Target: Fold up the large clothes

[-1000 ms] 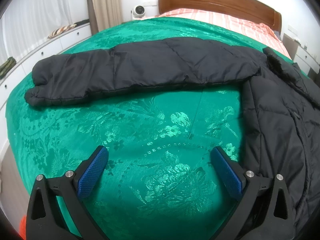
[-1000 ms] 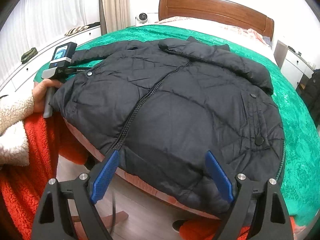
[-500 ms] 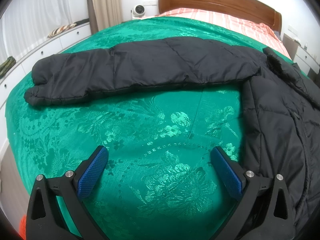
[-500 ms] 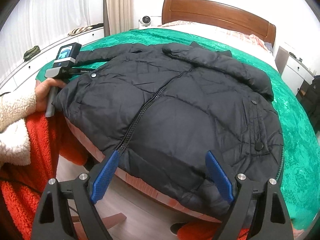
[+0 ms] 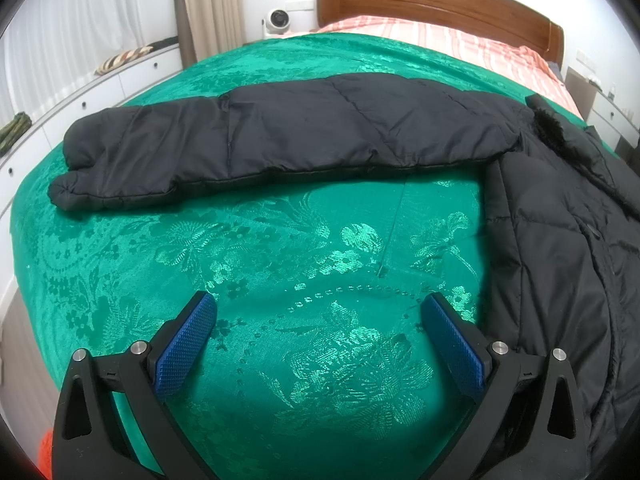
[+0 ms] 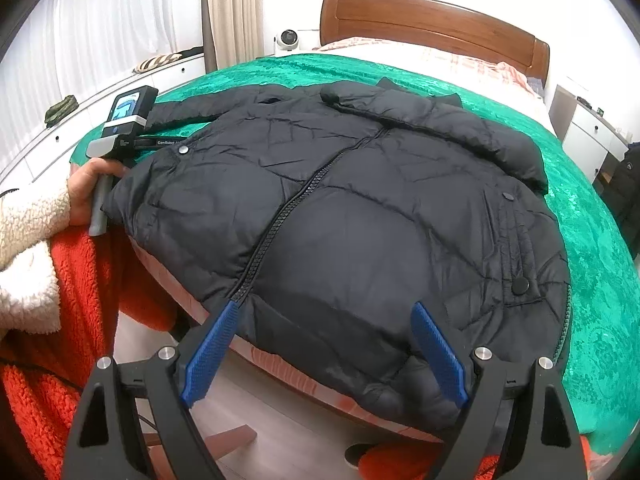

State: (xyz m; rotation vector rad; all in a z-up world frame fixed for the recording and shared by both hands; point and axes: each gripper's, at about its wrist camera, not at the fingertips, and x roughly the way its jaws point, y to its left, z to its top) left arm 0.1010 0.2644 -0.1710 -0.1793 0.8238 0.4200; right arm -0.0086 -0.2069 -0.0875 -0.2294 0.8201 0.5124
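black puffer jacket (image 6: 360, 220) lies flat on the green bedspread (image 5: 280, 280), one sleeve (image 5: 260, 140) stretched out. left gripper (image 5: 318, 344) and right gripper (image 6: 324, 352) both gape wide, holding nothing.

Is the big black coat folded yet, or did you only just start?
Only just started. Done: the coat lies flat and zipped on the green bedspread, and one sleeve is already laid across its chest. In hand: nothing; the left gripper and right gripper are both open and empty. Left: the other sleeve is stretched straight out, and the body is not folded.
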